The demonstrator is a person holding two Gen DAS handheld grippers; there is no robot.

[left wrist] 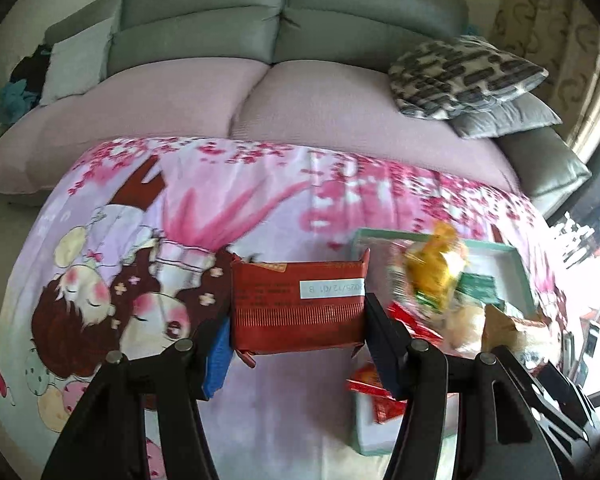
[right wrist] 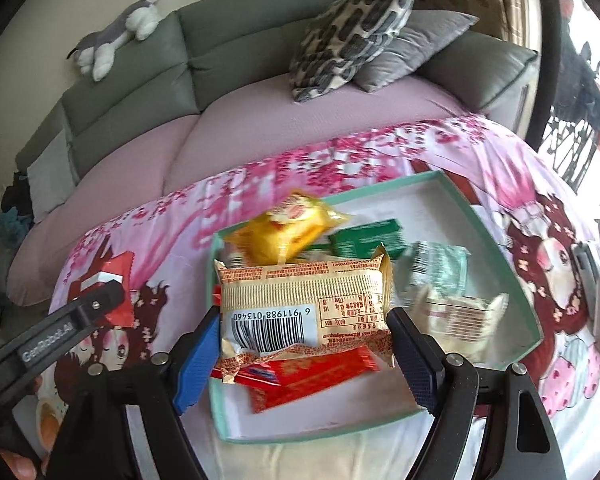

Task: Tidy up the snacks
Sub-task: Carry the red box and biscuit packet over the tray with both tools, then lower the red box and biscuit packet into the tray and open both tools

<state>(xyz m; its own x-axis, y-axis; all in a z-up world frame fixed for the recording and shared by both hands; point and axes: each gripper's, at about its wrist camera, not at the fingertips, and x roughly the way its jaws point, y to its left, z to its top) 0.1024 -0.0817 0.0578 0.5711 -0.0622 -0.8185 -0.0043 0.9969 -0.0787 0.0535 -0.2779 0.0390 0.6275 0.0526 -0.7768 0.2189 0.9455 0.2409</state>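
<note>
My left gripper is shut on a red snack packet, held crosswise above the cartoon cloth, left of the teal box. My right gripper is shut on a beige packet with a barcode, held over the teal box. In the box lie a yellow packet, a green packet, a pale green one, a cream one and red packets. The right wrist view shows the left gripper with its red packet at the left.
A pink cartoon cloth covers the table. Behind it stands a grey sofa with a pink seat cover, patterned and grey pillows and a plush dog. Dark furniture crowds the right edge.
</note>
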